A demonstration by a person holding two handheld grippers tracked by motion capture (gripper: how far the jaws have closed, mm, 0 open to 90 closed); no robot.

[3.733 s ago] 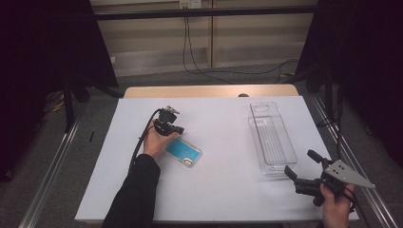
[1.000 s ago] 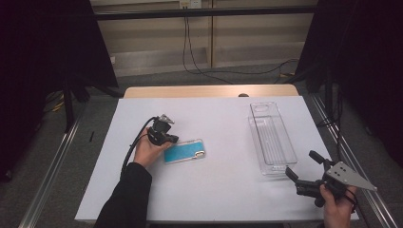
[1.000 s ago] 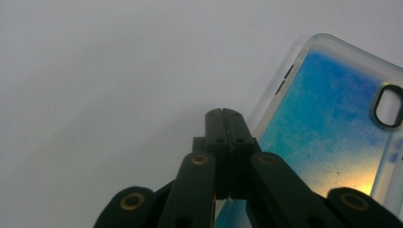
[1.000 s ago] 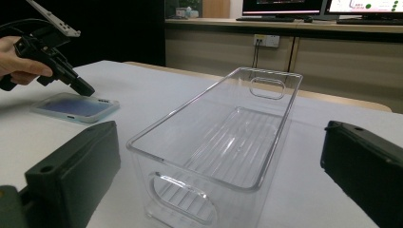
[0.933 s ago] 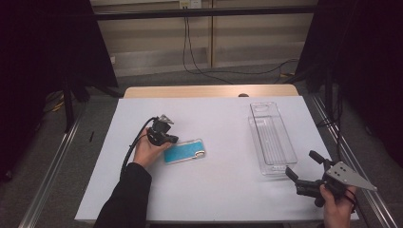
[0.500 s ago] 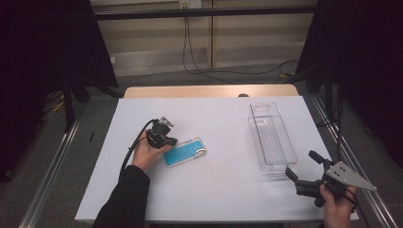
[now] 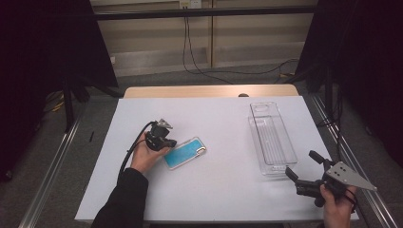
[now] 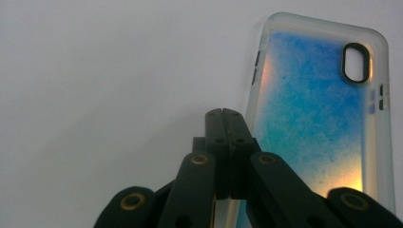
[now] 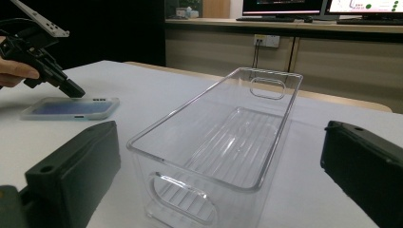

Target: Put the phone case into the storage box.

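1. Phone case, a translucent blue one with a clear rim and an oval camera cut-out (image 7: 186,152), lies flat on the white table (image 7: 214,190), left of the middle of the high view, tilted with its right end higher in the frame.
2. Left gripper (image 7: 167,144) sits at the case's left end in the high view, held by a hand (image 7: 145,156) in a dark sleeve that enters from the lower left edge.
3. In the left gripper view its two black jaws are pressed flat together with nothing between them (image 8: 223,114); their tip lies right at the case's long left edge (image 8: 323,109), which takes up the right half of that frame. Whether the tip touches the rim I cannot tell.
4. Right gripper (image 7: 304,168) is held at the lower right corner of the high view, near the table's front edge, grey three-cornered plate on top, jaws spread wide apart and empty.
5. Clear plastic bin, long and rectangular with ribbed floor and handle slots (image 7: 272,138), stands right of centre in the high view, well apart from the case, just above the right gripper.
6. In the right gripper view the bin (image 9: 223,142) stands between the two parted jaws, and the case (image 9: 71,108) lies flat at the left with the left gripper (image 9: 71,89) on its far side.
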